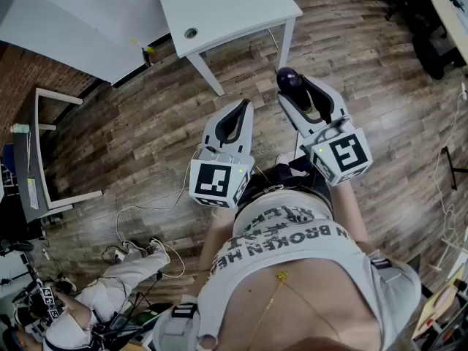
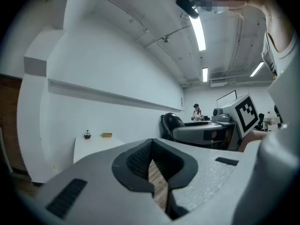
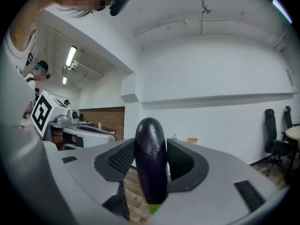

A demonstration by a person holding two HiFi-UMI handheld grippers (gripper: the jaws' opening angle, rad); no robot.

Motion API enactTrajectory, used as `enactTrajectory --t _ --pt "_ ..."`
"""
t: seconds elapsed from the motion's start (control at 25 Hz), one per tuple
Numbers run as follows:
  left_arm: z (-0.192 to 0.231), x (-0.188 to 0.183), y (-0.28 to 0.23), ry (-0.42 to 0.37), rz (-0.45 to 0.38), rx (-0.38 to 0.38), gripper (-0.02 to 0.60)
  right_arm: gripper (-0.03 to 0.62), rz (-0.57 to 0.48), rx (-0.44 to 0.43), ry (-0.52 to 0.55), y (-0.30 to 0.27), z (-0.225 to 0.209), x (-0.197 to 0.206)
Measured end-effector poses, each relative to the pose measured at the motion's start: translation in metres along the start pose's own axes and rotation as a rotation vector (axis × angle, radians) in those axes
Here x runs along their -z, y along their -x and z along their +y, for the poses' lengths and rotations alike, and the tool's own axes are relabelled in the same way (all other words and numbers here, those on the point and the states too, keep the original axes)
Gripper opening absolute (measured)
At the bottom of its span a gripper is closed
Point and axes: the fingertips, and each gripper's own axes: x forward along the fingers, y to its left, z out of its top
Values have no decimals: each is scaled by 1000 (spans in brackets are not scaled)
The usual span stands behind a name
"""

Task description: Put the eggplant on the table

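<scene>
Dark purple, glossy eggplant [image 3: 151, 156]: upright, green stem end down, pinched at its sides between the black padded jaws of the right gripper [image 1: 296, 88]. The eggplant is in the air over the brown wood-plank floor [image 1: 131, 130], not yet on the table. White rectangular table [image 1: 227, 6]: on the far side, just beyond the eggplant and slightly left of it; round hole near its near edge. Left gripper [image 1: 238, 115]: just left of the right one, not touching it. Its jaws are pressed together, only a thin slit showing, with nothing between them.
</scene>
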Motion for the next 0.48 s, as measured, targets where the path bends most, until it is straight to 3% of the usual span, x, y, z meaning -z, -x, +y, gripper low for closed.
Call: enactTrajectory --t 0.48 --pt "-12 8 -10 14 6 -124 6 210 -24 -28 -26 25 -49 8"
